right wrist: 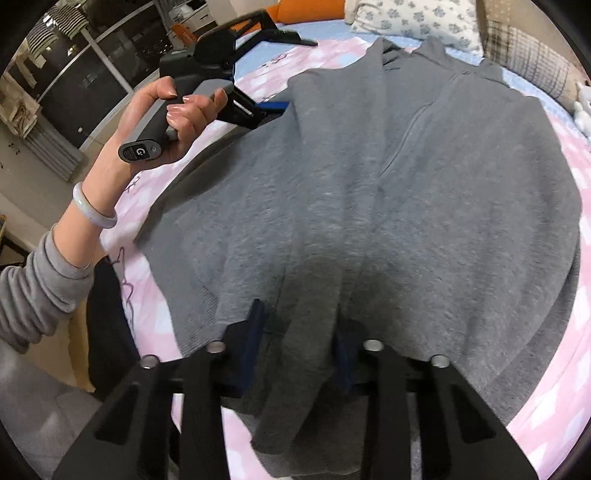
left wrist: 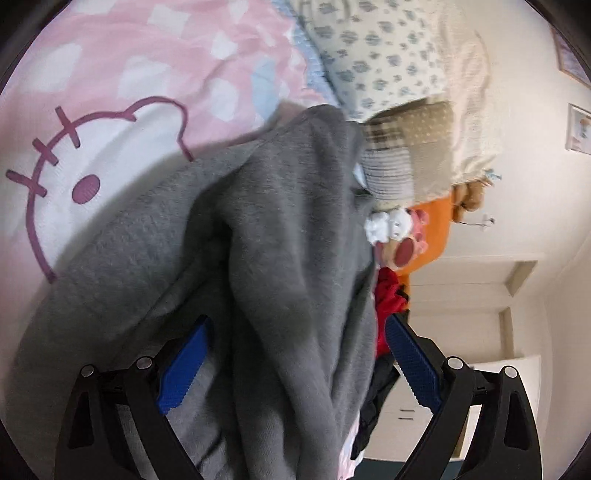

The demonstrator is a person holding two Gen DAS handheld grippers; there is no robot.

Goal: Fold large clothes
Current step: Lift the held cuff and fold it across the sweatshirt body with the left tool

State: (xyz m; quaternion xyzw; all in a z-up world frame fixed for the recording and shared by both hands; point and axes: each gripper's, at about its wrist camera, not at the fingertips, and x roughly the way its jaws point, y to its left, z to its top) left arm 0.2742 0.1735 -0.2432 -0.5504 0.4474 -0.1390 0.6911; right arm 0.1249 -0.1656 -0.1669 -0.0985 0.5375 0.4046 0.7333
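Observation:
A large grey fleece garment (right wrist: 424, 206) lies spread on a pink bed sheet (right wrist: 147, 206); it also fills the left wrist view (left wrist: 280, 236). My left gripper (left wrist: 295, 362) has its blue fingers (left wrist: 184, 369) wide apart, with a thick fold of the grey fabric hanging between them. It also shows in the right wrist view (right wrist: 273, 107) at the garment's far left edge, held by a hand. My right gripper (right wrist: 299, 343) has its dark blue fingers (right wrist: 255, 332) closed in on a bunched fold at the garment's near hem.
Pillows (right wrist: 413, 18) and a patchwork cushion (right wrist: 528, 62) lie at the head of the bed. Small plush toys (left wrist: 399, 229), a red cloth (left wrist: 388, 306) and an orange surface (left wrist: 432, 229) sit beside the bed. Dark cabinets (right wrist: 85, 74) stand on the left.

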